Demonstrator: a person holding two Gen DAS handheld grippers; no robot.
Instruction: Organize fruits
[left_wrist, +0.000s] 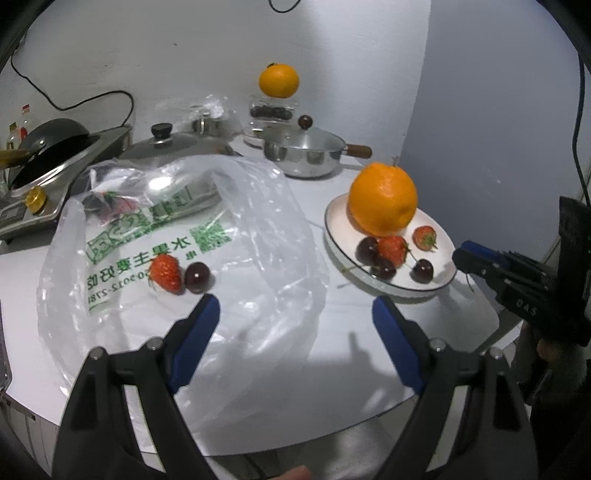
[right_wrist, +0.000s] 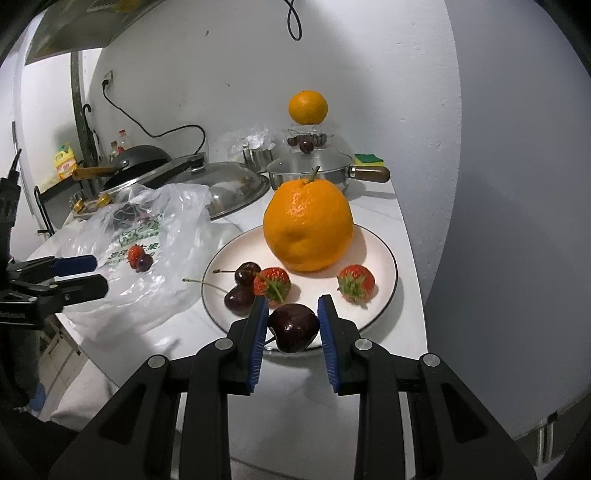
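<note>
A white plate holds a big orange, two strawberries and two dark cherries. My right gripper is shut on a third dark cherry, just above the plate's near rim. To the left lies a clear plastic bag with green print. One strawberry and one cherry rest on it. My left gripper stands open over the bag's near side, with nothing between its fingers, a little short of those two fruits.
A steel pot with a wooden handle and a large pan lid stand behind the bag. A second orange sits on a clear stand by the wall. A stove with a wok is at the left. The counter edge runs close in front.
</note>
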